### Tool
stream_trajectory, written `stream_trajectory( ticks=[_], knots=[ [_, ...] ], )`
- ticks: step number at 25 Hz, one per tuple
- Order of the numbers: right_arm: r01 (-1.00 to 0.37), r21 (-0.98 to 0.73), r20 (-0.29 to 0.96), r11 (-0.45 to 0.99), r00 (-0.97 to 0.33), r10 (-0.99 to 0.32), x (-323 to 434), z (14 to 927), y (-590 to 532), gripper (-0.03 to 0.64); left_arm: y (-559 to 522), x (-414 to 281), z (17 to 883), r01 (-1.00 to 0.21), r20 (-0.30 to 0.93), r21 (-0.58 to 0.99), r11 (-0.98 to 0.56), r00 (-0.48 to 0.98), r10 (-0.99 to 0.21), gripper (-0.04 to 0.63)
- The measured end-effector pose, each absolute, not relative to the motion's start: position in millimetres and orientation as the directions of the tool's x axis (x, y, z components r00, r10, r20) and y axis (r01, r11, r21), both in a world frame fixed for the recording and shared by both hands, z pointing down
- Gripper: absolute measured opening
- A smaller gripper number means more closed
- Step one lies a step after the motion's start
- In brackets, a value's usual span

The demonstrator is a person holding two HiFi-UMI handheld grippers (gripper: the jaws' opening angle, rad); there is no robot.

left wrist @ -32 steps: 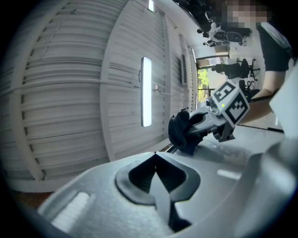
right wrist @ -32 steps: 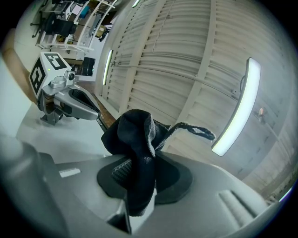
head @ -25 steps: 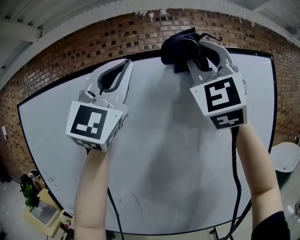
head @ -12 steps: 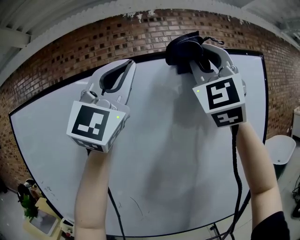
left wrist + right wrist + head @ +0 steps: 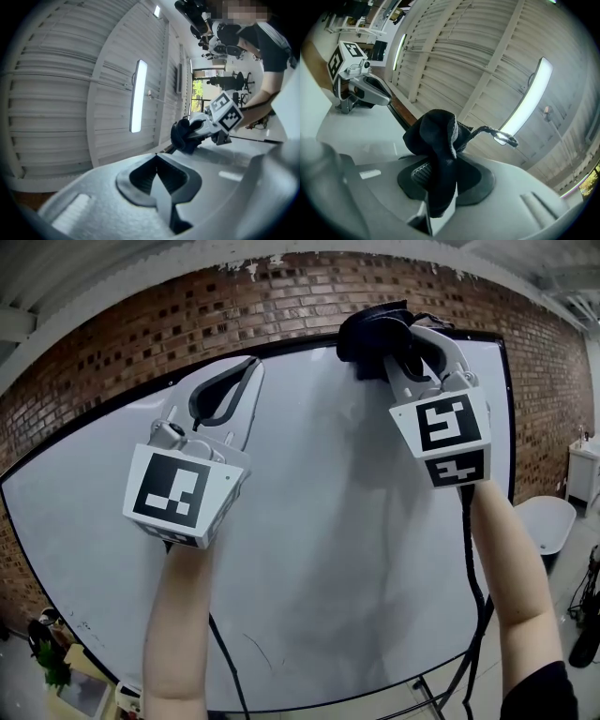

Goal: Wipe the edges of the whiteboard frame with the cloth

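A whiteboard point(image 5: 328, 549) with a thin black frame point(image 5: 300, 342) hangs before a brick wall. My right gripper point(image 5: 398, 334) is shut on a dark cloth point(image 5: 370, 334), which is bunched against the frame's top edge, left of the top right corner. In the right gripper view the cloth point(image 5: 436, 140) bulges out above the jaws of the right gripper point(image 5: 440, 180). My left gripper point(image 5: 249, 368) is raised in front of the board's upper left part, shut and empty; its jaws meet in the left gripper view point(image 5: 156, 161), where the cloth point(image 5: 185, 136) also shows.
The frame's right edge point(image 5: 511, 446) runs down beside the brick wall point(image 5: 187, 315). A white seat point(image 5: 544, 521) stands at the right, and the board's stand point(image 5: 431, 699) is below. A cable point(image 5: 469, 549) hangs from the right gripper. A person point(image 5: 267, 42) stands further back.
My right gripper and the cloth have moved right along the top edge, nearer the top right corner. The left gripper has held its place in front of the board.
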State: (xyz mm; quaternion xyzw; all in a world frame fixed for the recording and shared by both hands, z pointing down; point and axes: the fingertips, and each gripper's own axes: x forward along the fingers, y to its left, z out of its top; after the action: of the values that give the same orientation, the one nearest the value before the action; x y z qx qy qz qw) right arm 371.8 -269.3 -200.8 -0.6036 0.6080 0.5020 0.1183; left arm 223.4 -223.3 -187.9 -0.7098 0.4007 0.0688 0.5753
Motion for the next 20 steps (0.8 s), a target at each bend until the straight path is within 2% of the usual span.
stream_trajectory(
  ticks=[13,20],
  knots=[
    [-0.807,0.548,-0.722,-0.222,-0.321,-0.613,449,-199,-285,0.080,-236,312,-180,-0.645,-0.571,-0.763,0.045,0.639,-0.515,0.005],
    [-0.825,0.516,-0.736,-0.232,-0.288,-0.613,519,-201,-294,0.080,-237,378,-175,-0.608,-0.550,-0.791,0.062,0.665,-0.505,0.005]
  ],
)
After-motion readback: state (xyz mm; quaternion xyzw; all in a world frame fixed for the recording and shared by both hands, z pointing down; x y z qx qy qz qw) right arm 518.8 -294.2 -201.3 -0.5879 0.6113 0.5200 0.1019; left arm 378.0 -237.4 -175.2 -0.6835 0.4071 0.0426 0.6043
